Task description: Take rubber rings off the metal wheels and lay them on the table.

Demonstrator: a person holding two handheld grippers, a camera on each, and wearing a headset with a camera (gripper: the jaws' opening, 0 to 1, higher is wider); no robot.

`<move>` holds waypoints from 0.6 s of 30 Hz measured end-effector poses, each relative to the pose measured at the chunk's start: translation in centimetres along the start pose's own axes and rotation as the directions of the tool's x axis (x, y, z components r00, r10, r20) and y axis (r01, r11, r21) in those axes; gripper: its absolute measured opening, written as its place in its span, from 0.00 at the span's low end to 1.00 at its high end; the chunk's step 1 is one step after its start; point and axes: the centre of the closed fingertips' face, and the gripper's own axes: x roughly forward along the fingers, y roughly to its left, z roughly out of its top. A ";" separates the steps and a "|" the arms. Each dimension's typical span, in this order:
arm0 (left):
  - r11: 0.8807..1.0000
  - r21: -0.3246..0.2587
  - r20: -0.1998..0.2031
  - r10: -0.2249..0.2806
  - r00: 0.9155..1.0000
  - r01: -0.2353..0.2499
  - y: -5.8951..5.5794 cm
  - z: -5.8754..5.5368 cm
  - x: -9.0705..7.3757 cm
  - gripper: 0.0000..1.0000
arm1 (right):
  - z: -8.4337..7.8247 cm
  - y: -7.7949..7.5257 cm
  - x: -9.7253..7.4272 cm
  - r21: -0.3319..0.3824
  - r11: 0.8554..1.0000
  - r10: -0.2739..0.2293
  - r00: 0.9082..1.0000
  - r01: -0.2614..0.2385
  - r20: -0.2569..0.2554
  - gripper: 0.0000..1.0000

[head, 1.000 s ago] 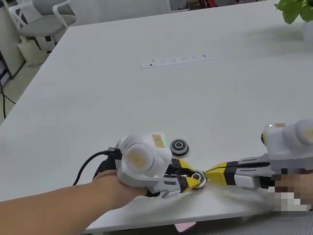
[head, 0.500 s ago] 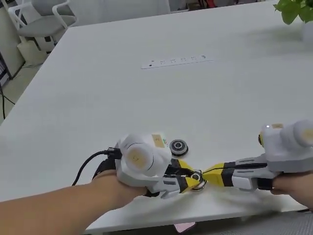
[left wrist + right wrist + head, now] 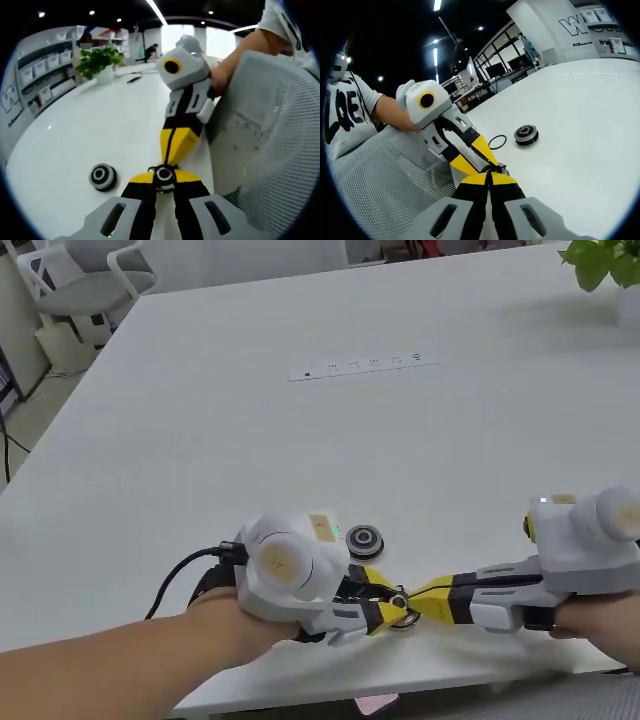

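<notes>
Both Tongs Meet on One Wheel at the Table's Near Edge

The left gripper (image 3: pixel 386 607) and the right gripper (image 3: pixel 413 609) point at each other tip to tip near the front edge of the white table (image 3: pixel 300 460). Between them sits a small metal wheel (image 3: pixel 400 601). In the left gripper view the left jaws are clenched on this wheel, one yellow tip on each side of it. The wheel shows a bright hub in a dark surround. The right gripper comes in from above in that view, its yellow tips narrowing to a point that touches the wheel's far edge.

In the right gripper view the right jaws are drawn together, with only a thin dark slit between them, right at the wheel. What they pinch there is too small to make out.

A loose rubber ring (image 3: pixel 497 142) lies flat on the table just beyond the left gripper's tips. Near the ring, a second wheel (image 3: pixel 526 135) with a dark rim rests on the tabletop, apart from both grippers.

Further back a white power strip (image 3: pixel 365 367) lies on the table, and a green plant (image 3: pixel 600 260) stands at the far right corner
</notes>
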 end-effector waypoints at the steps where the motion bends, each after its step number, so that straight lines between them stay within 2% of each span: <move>1: 1.000 0.000 0.000 0.000 1.000 0.000 0.0 0.0 0.0 0.12 | 0.0 0.0 0.0 -0.001 1.000 0.001 1.000 -0.001 0.000 0.00; 7: 1.000 0.000 0.000 -0.001 1.000 0.001 0.0 0.0 0.1 0.12 | 0.1 0.8 0.1 0.004 0.999 0.041 0.999 -0.041 0.007 0.00; 18: 1.000 -0.009 0.001 0.004 1.000 -0.004 0.1 0.0 0.1 0.13 | 0.2 -0.4 -0.2 0.016 1.000 -0.009 1.000 0.009 0.016 0.00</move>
